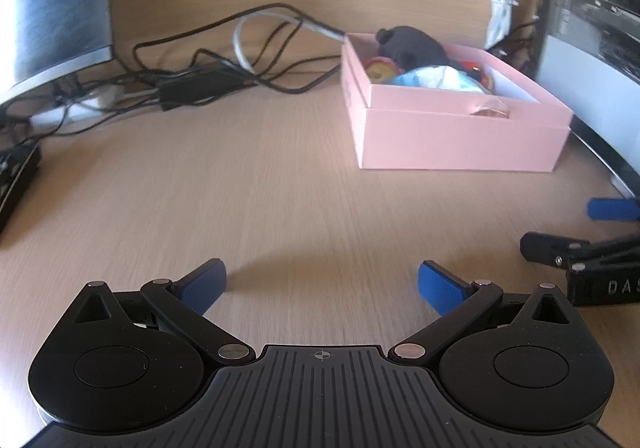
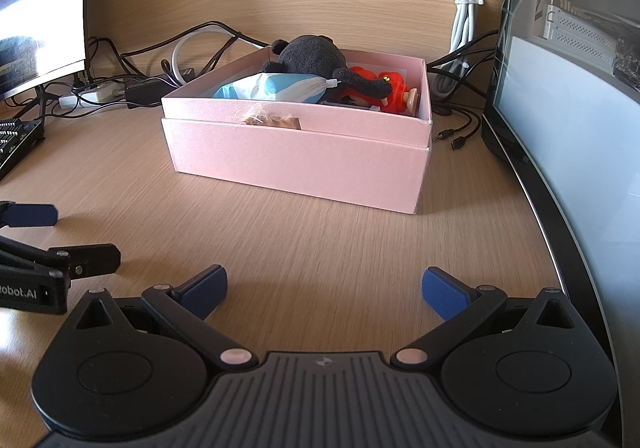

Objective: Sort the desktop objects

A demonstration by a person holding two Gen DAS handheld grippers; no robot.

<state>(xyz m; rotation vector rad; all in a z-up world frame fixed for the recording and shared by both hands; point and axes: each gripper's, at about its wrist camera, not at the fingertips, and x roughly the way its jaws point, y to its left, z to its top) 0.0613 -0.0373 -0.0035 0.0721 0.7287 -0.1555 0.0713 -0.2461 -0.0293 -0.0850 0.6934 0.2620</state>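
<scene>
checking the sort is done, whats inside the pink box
Inside the pink box: a dark plush toy lying on a blue-and-white pouch, and a red figure at the right. Anything beneath them, and the box floor, is covered.

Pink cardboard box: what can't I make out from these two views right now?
- Pink cardboard box floor: both views, hidden by near wall and piled toys.
- Small tan item at its front rim: too small to identify.
- Black keyboard: cut off by left edge, both views.
</scene>
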